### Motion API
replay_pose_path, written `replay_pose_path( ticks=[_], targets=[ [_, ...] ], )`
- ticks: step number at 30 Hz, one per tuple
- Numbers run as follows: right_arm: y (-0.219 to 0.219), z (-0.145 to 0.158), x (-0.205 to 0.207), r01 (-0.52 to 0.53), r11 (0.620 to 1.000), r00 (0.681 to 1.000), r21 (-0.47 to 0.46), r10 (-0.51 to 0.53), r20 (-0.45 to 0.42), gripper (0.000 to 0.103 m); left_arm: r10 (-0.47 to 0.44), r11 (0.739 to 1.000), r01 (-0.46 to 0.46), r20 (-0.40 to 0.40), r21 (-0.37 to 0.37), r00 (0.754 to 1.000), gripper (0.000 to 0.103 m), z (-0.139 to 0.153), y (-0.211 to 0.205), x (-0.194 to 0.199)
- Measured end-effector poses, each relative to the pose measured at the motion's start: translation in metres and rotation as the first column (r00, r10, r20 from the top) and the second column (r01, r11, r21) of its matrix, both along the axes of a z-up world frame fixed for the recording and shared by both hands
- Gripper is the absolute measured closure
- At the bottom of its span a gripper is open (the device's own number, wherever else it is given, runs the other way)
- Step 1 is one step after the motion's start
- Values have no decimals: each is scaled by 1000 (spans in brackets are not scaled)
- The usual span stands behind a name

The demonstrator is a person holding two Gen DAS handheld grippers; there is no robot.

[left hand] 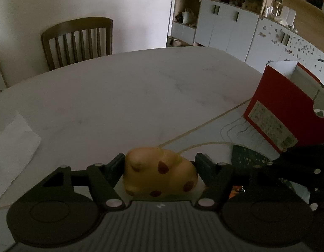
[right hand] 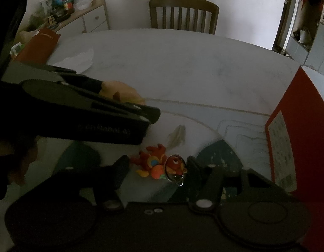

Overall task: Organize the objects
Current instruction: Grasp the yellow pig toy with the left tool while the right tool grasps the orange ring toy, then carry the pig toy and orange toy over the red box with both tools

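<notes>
My left gripper (left hand: 160,168) is shut on a yellow soft toy with brown spots (left hand: 160,174), held above the white table (left hand: 120,94). The same toy (right hand: 120,93) and the left gripper (right hand: 111,105) show at the left of the right wrist view. My right gripper (right hand: 157,168) is open, its fingers on either side of a red and orange plush keychain with a metal ring (right hand: 160,166) lying on the table. A red box (left hand: 283,109) stands at the right, open at the top; it also shows in the right wrist view (right hand: 296,130).
A white paper sheet (left hand: 13,142) lies at the table's left. A dark patterned cloth (right hand: 218,155) lies by the red box. A pale feather-like piece (right hand: 177,136) lies beyond the keychain. Wooden chairs (left hand: 78,40) stand at the far side; cabinets (left hand: 225,25) lie beyond.
</notes>
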State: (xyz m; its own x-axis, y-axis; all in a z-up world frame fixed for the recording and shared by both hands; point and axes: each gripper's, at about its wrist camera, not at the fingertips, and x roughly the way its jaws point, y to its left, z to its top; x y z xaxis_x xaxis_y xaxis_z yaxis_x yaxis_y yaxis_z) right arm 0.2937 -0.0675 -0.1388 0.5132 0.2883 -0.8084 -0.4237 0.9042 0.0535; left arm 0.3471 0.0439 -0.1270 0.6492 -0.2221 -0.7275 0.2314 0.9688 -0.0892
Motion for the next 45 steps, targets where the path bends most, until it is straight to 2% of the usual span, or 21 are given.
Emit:
replay_pose_path(
  ticks=[7, 19, 33, 45],
  targets=[
    [-11, 12, -15, 13, 1000, 1000, 8, -13, 6, 44, 22, 1000, -22, -29, -2, 999, 32, 8, 3, -14],
    [-45, 61, -56, 46, 995, 998, 86, -50, 42, 44, 13, 1000, -14, -32, -17, 999, 32, 44, -9, -67],
    [-103, 109, -101, 91, 989, 989, 115, -104, 106, 44, -58, 997, 58, 3, -41, 998, 32, 94, -53, -129],
    [-155, 125, -119, 124, 985, 979, 120, -141, 146, 44, -126, 991, 127, 37, -47, 991, 32, 115, -106, -147]
  ],
)
